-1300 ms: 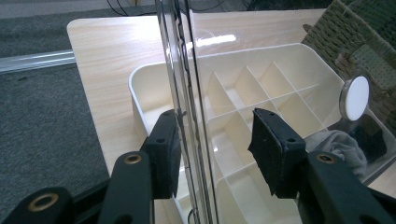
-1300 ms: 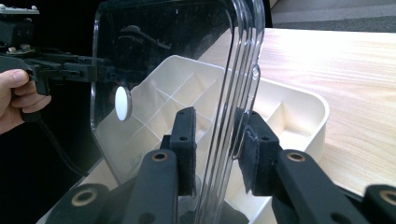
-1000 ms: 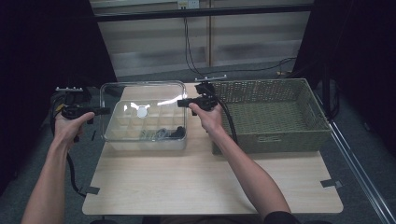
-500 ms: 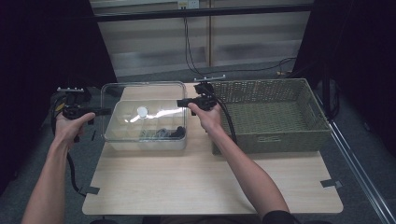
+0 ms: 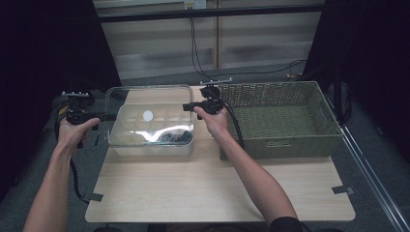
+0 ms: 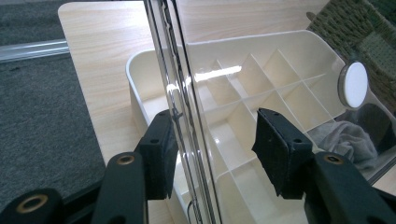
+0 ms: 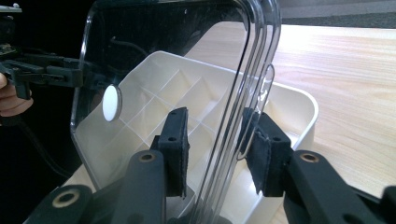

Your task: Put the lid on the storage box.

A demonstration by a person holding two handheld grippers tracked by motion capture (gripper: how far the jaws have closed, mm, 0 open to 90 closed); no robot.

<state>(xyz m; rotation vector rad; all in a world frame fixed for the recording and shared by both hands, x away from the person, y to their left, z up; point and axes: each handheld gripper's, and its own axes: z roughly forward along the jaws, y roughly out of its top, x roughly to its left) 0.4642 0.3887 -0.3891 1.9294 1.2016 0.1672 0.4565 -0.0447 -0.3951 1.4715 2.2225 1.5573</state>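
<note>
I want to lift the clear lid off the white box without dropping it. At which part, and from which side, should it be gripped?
Best at the two short side rims of the clear lid, one gripper from each side. The rim is thin and raised, so it fits between jaws. The left gripper and right gripper already straddle those rims above the white box.

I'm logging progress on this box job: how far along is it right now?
Done: the clear lid is off the white divided box and tilted up. In hand: the left gripper and right gripper each straddle a lid edge, though with a gap at the pads I cannot tell if they clamp. Left: setting the lid down; the cloth is in the box, the wicker basket beside it.
</note>
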